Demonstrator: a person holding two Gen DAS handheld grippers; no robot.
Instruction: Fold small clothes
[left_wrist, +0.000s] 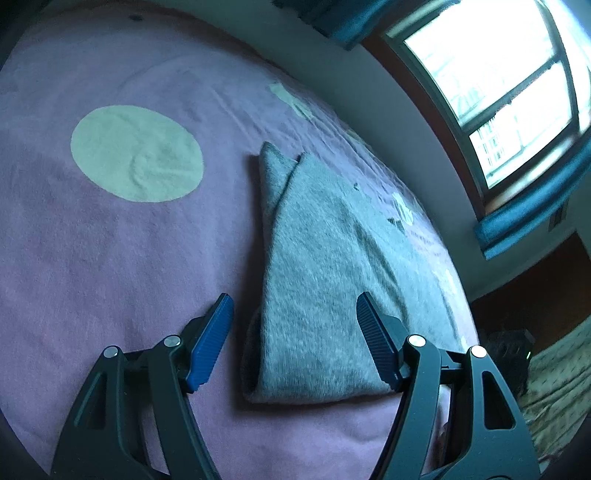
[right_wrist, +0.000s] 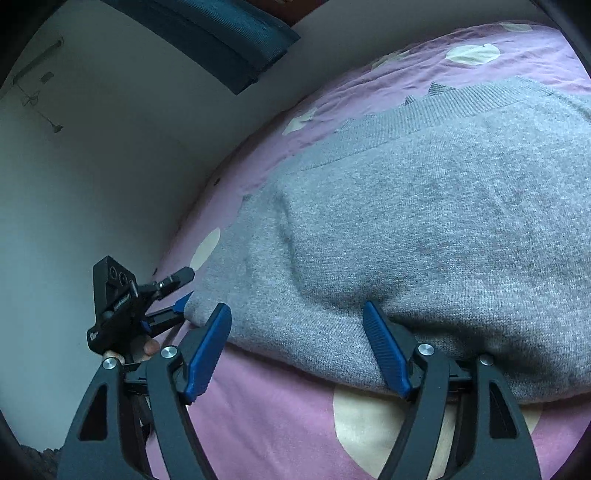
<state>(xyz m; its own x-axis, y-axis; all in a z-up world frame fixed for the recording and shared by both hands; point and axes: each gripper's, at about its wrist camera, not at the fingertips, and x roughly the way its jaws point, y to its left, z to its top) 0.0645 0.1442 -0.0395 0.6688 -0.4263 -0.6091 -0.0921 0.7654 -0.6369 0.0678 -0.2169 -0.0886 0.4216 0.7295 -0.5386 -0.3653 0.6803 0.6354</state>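
Note:
A grey knitted sweater (left_wrist: 317, 266) lies folded lengthwise on a pink bedspread (left_wrist: 110, 258). It also fills the right wrist view (right_wrist: 424, 229), ribbed hem at the far side. My left gripper (left_wrist: 295, 306) is open and empty, its blue fingers either side of the sweater's near end. My right gripper (right_wrist: 297, 314) is open and empty, fingers straddling the sweater's near folded edge. The left gripper also shows in the right wrist view (right_wrist: 181, 299) at the sweater's left corner, with a person's fingers behind it.
The bedspread has cream round patches (left_wrist: 136, 153) (right_wrist: 369, 424). A white wall (right_wrist: 92, 166) borders the bed. A window (left_wrist: 498, 81) with teal curtains (left_wrist: 535, 206) is at the right. A patterned surface (left_wrist: 557, 384) lies beyond the bed's right edge.

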